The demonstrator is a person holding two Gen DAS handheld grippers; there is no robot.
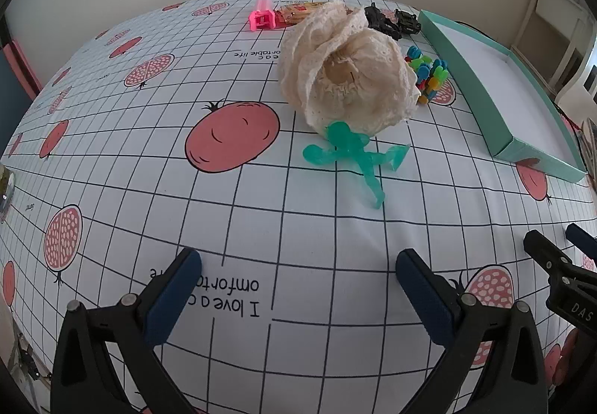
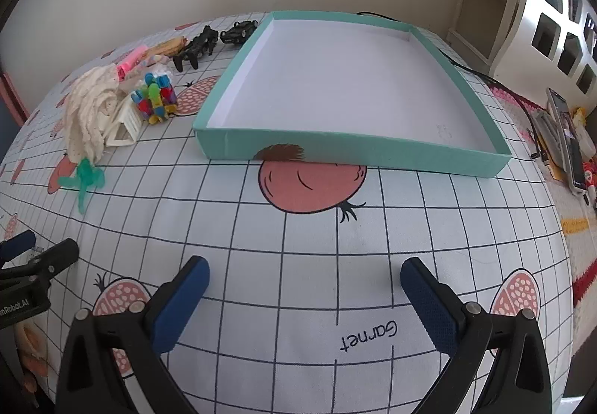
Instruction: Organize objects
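**Inspector A:** We find the left gripper [image 1: 298,279] with its jaws spread wide and nothing between them, only bare tablecloth [image 1: 261,220]. The right gripper [image 2: 304,287] stands the same: wide apart, empty, hovering above the cloth in front of the teal box [image 2: 350,149].

**Inspector B:** We confirm. We record the box as shallow, white inside, with nothing in it, lying to the right of the other items.

**Inspector A:** The loose items sit in a cluster left of the box. We note a translucent green figure [image 1: 354,152] lying flat, its head touching the cream lace cloth [image 1: 347,74], which is bunched in a heap.

**Inspector B:** Just beside the heap, towards the box, we see a clump of multicoloured clips [image 1: 429,74]. Behind it stand two black toys [image 1: 391,20], and further left a pink clip [image 1: 263,18] beside a snack packet [image 1: 294,12].

**Inspector A:** From the right wrist view we add a white plastic piece [image 2: 125,126] resting against the lace.
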